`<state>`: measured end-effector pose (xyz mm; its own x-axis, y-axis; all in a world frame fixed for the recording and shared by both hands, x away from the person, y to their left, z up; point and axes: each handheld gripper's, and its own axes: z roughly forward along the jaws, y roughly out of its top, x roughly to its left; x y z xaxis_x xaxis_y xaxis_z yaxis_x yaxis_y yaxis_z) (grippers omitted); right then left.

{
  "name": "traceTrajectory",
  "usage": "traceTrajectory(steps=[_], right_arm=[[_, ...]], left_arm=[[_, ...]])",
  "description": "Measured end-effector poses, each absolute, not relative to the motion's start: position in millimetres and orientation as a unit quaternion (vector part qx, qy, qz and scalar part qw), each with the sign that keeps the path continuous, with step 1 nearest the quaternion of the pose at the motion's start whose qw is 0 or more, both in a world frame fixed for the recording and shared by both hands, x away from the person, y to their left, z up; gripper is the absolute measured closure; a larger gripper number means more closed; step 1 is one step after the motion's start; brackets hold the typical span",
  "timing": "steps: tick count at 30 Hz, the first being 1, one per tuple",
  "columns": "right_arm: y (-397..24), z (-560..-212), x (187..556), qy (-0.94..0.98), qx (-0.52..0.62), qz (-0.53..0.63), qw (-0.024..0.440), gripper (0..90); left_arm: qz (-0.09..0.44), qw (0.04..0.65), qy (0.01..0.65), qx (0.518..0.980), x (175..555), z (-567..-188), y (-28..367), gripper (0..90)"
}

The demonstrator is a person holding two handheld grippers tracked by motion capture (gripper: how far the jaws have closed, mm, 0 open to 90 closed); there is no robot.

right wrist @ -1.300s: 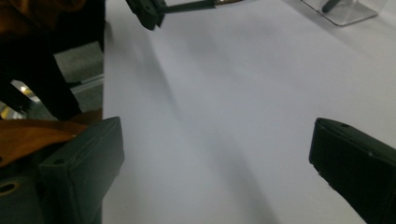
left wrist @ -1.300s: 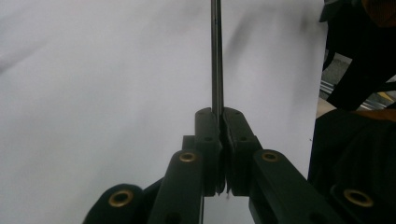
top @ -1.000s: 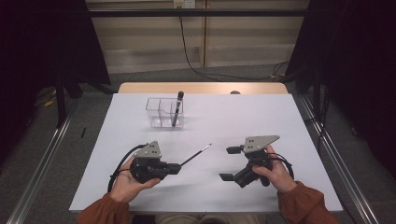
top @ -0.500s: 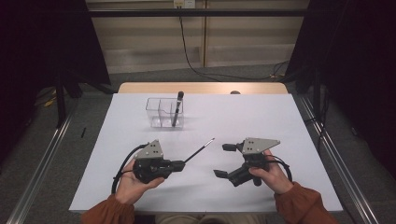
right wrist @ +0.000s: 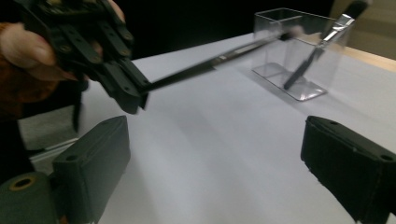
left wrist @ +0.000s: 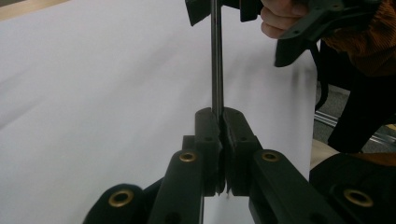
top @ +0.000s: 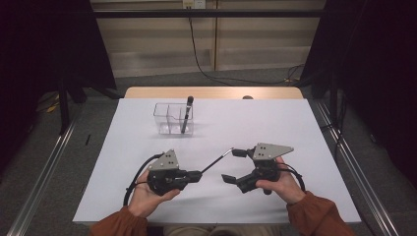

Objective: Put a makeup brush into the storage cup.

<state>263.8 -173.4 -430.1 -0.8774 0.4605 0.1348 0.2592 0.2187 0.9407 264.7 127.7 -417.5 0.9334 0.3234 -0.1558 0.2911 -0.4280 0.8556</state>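
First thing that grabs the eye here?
The thin dark brush clamped in the left claw, its tip reaching up toward the open right claw at the near middle of the white table. Behind them, a clear divided holder stands with another brush leaning inside.

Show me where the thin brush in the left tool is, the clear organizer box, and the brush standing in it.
Thin brush [top: 215, 161]: high view, middle of its handle.
Clear organizer box [top: 163, 118]: high view, left compartment wall.
Standing brush [top: 186, 114]: high view, middle of its dark handle.
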Motion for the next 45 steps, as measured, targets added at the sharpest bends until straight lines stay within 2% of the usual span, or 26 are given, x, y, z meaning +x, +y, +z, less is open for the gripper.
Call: traceTrajectory(steps=[7, 21, 32, 45], right_arm=[[-171, -427, 264, 0.766, 0.237, 0.593, 0.076, 10.3], [-172, -426, 267, 0.760, 0.239, 0.603, 0.047, 47.6], [-177, -424, 269, 0.753, 0.232, 0.615, 0.023, 70.3], [-182, -423, 274, 0.740, 0.247, 0.625, -0.030, 80.4]], left_arm=[[0.019, 0.504, 0.178, 0.845, 264, -421, 122, 85.7], [0.019, 0.506, 0.171, 0.845, 262, -424, 117, 85.7], [0.015, 0.497, 0.161, 0.852, 260, -430, 112, 85.6], [0.019, 0.498, 0.158, 0.852, 261, -435, 108, 85.6]])
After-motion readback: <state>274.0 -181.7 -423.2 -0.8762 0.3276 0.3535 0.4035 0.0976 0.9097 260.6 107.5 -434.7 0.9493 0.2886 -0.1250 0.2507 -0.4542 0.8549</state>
